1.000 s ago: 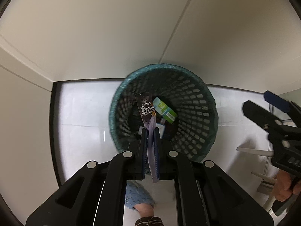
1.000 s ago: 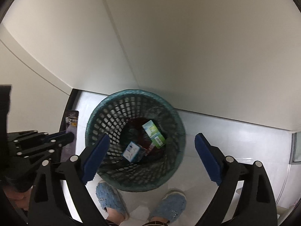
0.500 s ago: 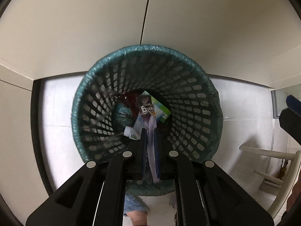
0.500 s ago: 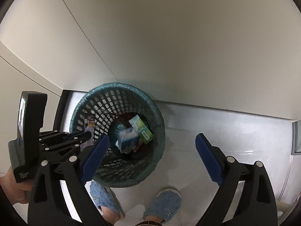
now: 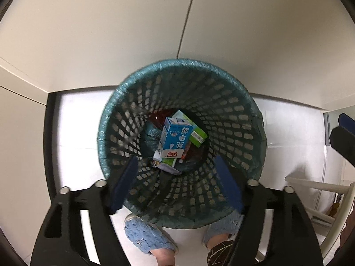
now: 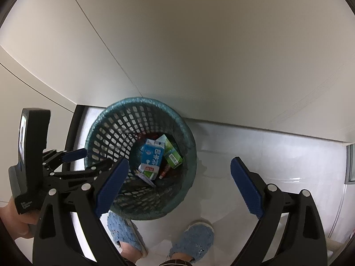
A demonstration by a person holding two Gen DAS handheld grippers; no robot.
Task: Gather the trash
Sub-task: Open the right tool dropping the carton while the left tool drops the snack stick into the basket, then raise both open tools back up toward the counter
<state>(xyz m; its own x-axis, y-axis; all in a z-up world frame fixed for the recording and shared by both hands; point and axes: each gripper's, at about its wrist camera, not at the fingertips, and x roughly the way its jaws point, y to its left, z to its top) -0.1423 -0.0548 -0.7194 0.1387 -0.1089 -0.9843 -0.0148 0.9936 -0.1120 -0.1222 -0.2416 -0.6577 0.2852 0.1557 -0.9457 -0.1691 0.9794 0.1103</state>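
Note:
A teal mesh waste basket (image 5: pixel 177 63) stands on the white floor against the wall. Inside lie a blue milk carton (image 5: pixel 176 139), a green box (image 5: pixel 197 136) and a purple snack wrapper (image 5: pixel 165 166) near the bottom. My left gripper (image 5: pixel 175 161) points straight down over the basket mouth. Its jaws are opening, and nothing is between the blue pads. In the right wrist view the basket (image 6: pixel 142 100) sits left of centre, with the left gripper (image 6: pixel 93 158) at its left rim. My right gripper (image 6: pixel 178 164) stands open above the basket's right side, holding nothing.
The person's feet in blue slippers (image 6: pixel 193 239) stand just in front of the basket. White wall panels rise right behind it. A dark strip (image 5: pixel 50 144) runs along the floor on the left. A white wooden frame (image 5: pixel 315 190) stands to the right.
The left jaws went from shut on the purple wrapper to wide apart, and the wrapper now lies in the basket. The left gripper came lower over the basket.

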